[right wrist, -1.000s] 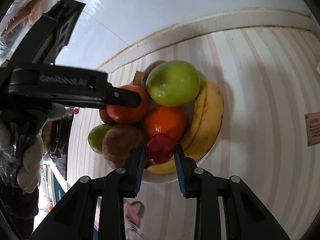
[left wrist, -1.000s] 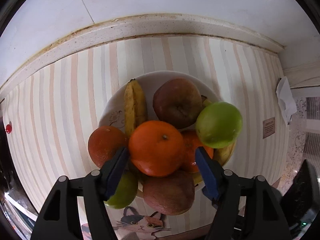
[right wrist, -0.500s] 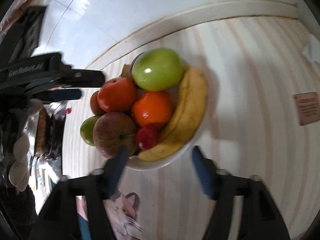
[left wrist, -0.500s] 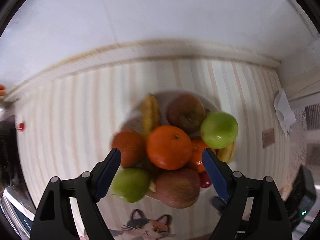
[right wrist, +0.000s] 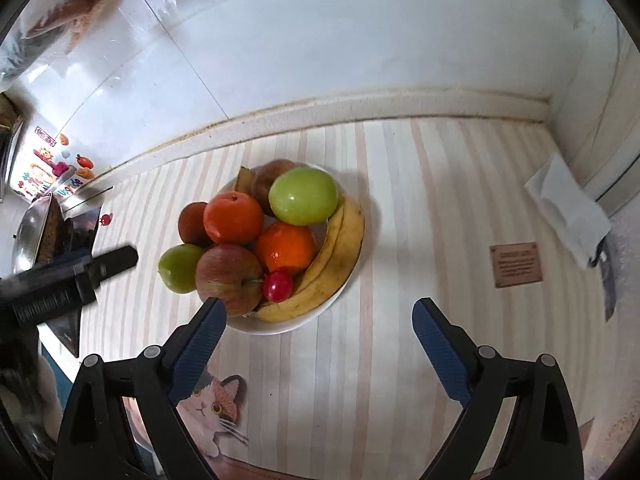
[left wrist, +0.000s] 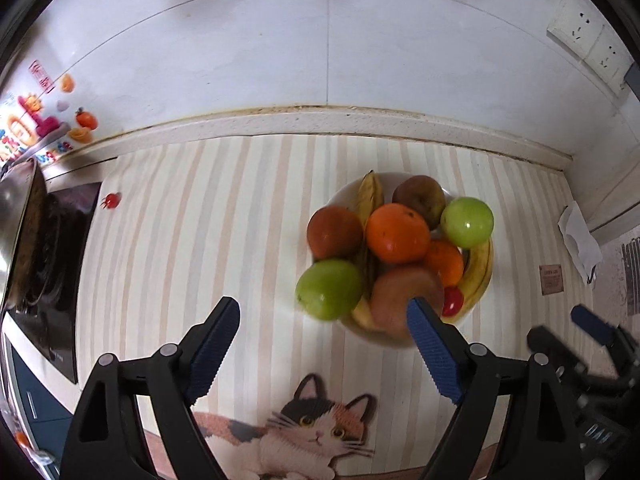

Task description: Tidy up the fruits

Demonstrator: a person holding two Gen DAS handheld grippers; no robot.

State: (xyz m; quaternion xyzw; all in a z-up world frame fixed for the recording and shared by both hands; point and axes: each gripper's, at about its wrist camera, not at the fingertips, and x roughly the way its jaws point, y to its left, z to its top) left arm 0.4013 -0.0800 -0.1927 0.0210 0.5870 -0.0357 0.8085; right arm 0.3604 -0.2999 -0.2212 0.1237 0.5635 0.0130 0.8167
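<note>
A white bowl (right wrist: 344, 288) sits on the striped mat, heaped with fruit: two green apples (right wrist: 303, 196), oranges (right wrist: 286, 248), red-brown apples (right wrist: 228, 276), a banana (right wrist: 336, 256) and a small red fruit (right wrist: 277, 285). The bowl also shows in the left wrist view (left wrist: 340, 196), with the small red fruit (left wrist: 453, 301) at its near right. My left gripper (left wrist: 324, 348) is open and empty, drawn back in front of the bowl. My right gripper (right wrist: 318, 340) is open and empty, just in front of the bowl rim. It also shows at the lower right of the left wrist view (left wrist: 592, 324).
A small red tomato (left wrist: 111, 200) lies on the mat at the far left near a black stove (left wrist: 60, 280). A folded white paper (right wrist: 568, 208) and a brown tag (right wrist: 516, 264) lie to the right. A cat picture (left wrist: 312, 436) marks the mat's near edge. White tiled wall behind.
Both grippers opened and pulled back from the bowl. The left let go of the orange; the right let go of the small red fruit, which now rests in the bowl.
</note>
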